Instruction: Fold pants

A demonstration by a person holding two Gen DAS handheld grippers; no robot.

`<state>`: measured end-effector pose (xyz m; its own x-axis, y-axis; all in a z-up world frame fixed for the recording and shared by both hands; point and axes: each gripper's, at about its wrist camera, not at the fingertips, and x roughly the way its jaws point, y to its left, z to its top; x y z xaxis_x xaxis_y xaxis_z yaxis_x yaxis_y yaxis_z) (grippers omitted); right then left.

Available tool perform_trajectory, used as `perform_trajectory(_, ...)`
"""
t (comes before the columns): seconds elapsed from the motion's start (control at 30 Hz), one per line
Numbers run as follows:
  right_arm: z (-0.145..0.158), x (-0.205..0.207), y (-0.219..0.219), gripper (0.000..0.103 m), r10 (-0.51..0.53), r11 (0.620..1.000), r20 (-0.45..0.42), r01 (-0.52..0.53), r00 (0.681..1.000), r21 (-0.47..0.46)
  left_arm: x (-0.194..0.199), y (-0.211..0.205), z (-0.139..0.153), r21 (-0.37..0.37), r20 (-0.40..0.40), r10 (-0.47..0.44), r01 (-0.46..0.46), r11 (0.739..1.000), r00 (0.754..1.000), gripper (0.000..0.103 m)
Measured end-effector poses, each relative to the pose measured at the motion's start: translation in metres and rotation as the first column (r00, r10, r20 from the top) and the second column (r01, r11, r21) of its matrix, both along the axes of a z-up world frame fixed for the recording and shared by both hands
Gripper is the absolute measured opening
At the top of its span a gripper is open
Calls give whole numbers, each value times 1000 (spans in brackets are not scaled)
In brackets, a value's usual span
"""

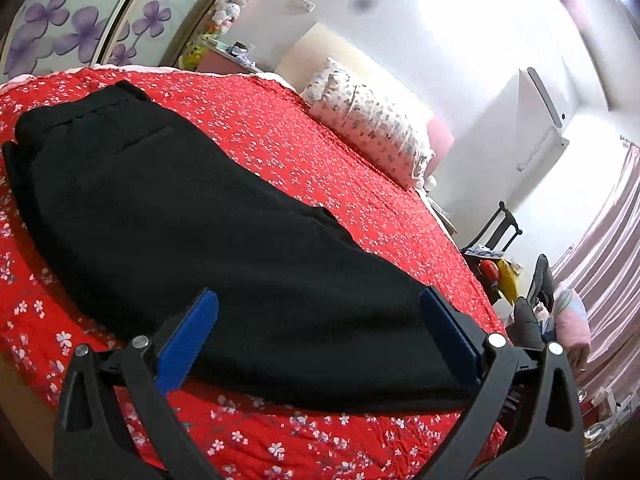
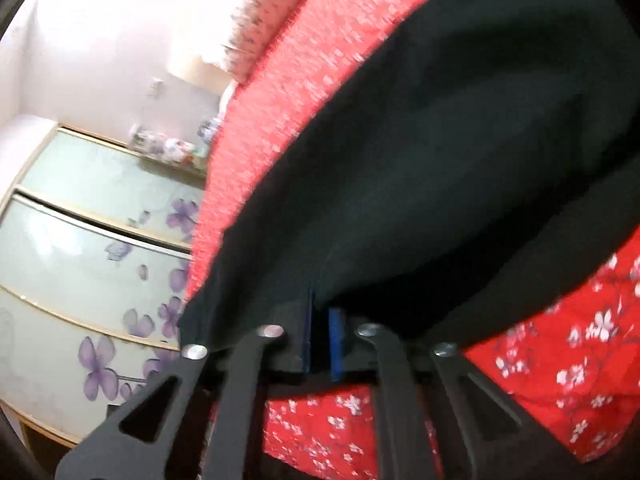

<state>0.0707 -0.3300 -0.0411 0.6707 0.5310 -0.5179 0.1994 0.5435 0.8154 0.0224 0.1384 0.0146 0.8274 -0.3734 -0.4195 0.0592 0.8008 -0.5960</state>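
Right wrist shows right tool (image 2: 323,336) pinching pants (image 2: 440,160); left tool (image 1: 320,332) gapes empty.

Left gripper (image 1: 320,328) sits low at six o'clock, blue pads (image 1: 188,340) spread wide, jaws apart with nothing between them but open air over the cloth. Black pants (image 1: 192,216) stretch flat across the bed (image 1: 380,200), running from ten o'clock down to five o'clock; the near end lies just ahead of the pads, the waistband end with a pocket seam far off at ten. Red floral cover shows all around the pants. A patterned pillow (image 1: 368,120) rests at the bed's edge toward one o'clock. Wardrobe doors (image 1: 80,20) with purple flowers stand at eleven, pink curtains (image 1: 612,248) hang at three, and a dark chair (image 1: 500,228) is beside the bed at three.
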Motion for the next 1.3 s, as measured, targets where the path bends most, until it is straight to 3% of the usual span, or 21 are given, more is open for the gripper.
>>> perform_trajectory(0.17, 14, -26, -3, 4, 41, 999, 86, -39, 995, -28, -4, 2, 3, 6, 15, 6, -6, 1000, 1000, 101)
perform_trajectory(0.33, -17, -18, -2, 5, 62, 994, -47, -66, 997, -82, -2, -2, 2, 24, -10, 6, -6, 1000, 1000, 101)
perform_trajectory(0.4, -13, -15, 2, 10, 82, 988, -49, -88, 995, -129, -4, -5, 3, 41, -9, 3, -3, 999, 1000, 101)
perform_trajectory(0.57, 15, -31, -10, 43, 136, 954, -70, -150, 988, -261, -5, -10, 8, 101, 10, -1, 0, 995, 1000, 101)
perform_trajectory(0.67, 33, -64, -59, 43, -24, 954, 17, 28, 1000, -298, -4, -11, 8, 97, 6, -10, 9, 995, 1000, 101)
perform_trajectory(0.73, 43, -82, -110, 43, -207, 933, 62, 216, 976, -287, -2, -12, 8, 97, 2, -14, 14, 995, 1000, 101)
perform_trajectory(0.83, 48, -106, -193, 43, -480, 823, 51, 469, 876, -320, 2, -16, 7, 103, -8, -22, 23, 994, 1000, 101)
perform_trajectory(0.87, 49, -112, -217, 43, -556, 760, 48, 531, 830, -374, 3, -17, 7, 106, -8, -24, 24, 994, 1000, 101)
perform_trajectory(0.97, 43, -118, -261, 42, -657, 683, 14, 604, 753, -411, 4, -20, 7, 122, -9, -24, 25, 992, 1000, 101)
perform_trajectory(1.1, 30, -103, -277, 42, -673, 685, -25, 610, 739, -397, 5, -25, 5, 145, -19, -22, 25, 989, 1000, 101)
perform_trajectory(1.23, 21, -96, -283, 41, -651, 707, -41, 586, 758, -396, 7, -29, 3, 166, -28, -24, 28, 986, 999, 101)
perform_trajectory(1.3, 16, -87, -286, 32, -633, 722, -64, 558, 772, -408, 8, -32, 2, 178, -29, -26, 31, 983, 999, 101)
